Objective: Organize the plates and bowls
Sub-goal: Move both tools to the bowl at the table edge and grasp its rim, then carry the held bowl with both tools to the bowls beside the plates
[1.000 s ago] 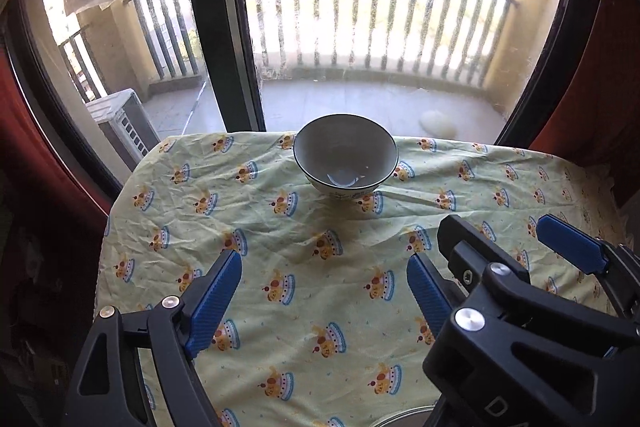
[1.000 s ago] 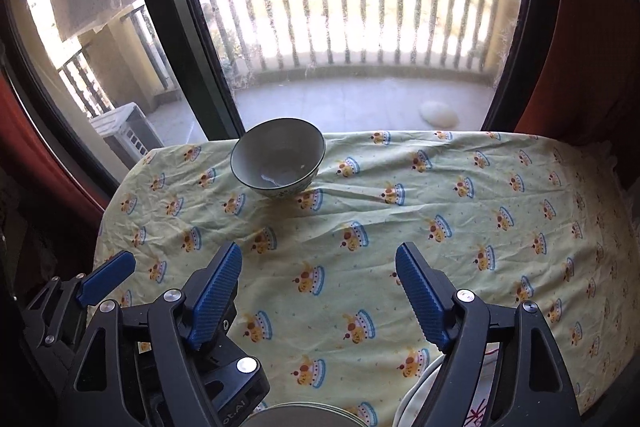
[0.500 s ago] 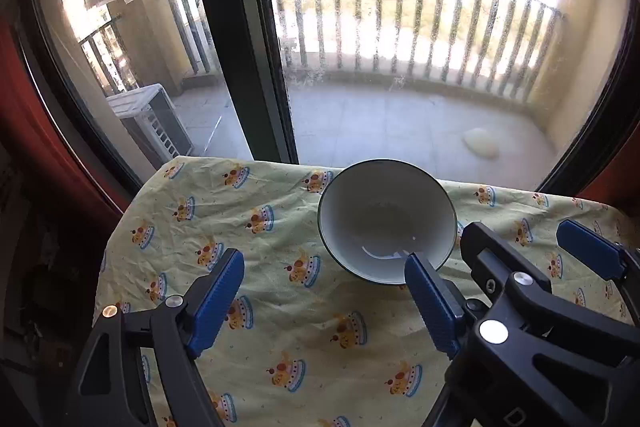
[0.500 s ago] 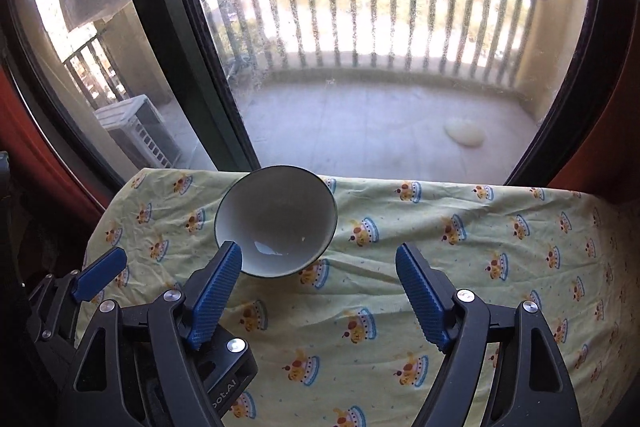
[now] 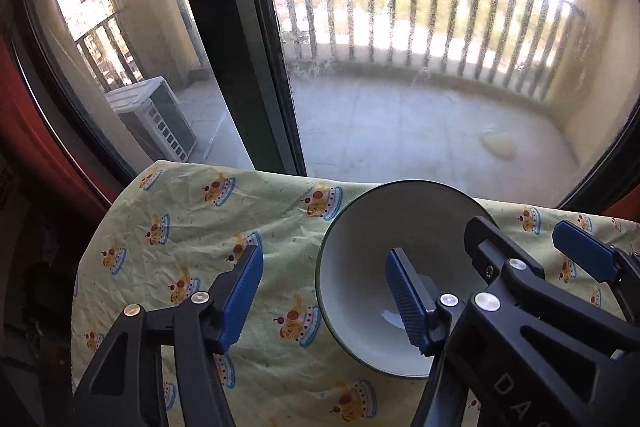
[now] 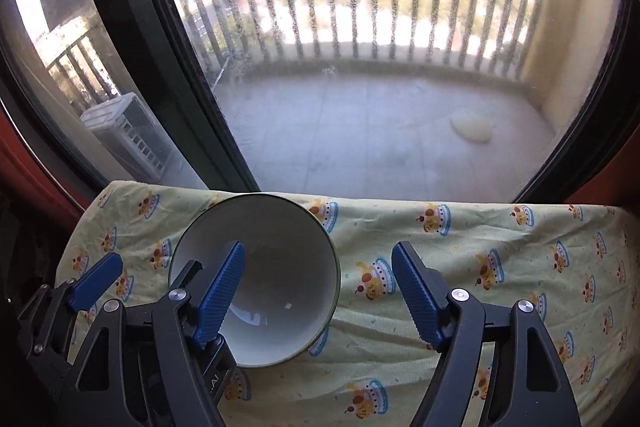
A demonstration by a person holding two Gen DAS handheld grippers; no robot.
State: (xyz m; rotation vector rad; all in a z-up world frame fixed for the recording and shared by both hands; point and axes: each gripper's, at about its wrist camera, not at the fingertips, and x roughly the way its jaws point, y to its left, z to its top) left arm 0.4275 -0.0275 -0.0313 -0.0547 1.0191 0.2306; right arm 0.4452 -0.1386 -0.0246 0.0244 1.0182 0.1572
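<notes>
Bowl (image 5: 394,267) upright on patterned tablecloth (image 5: 192,227) near window-side table edge. Both grippers closer to bowl than one second ago; bowl larger in both views. Left gripper (image 5: 324,293) wide open, holding nothing, its right finger over bowl interior, left finger outside. Right gripper (image 6: 316,293) wide open, empty, left finger over bowl. Judgement: rim grasp imminent, not yet made.
</notes>
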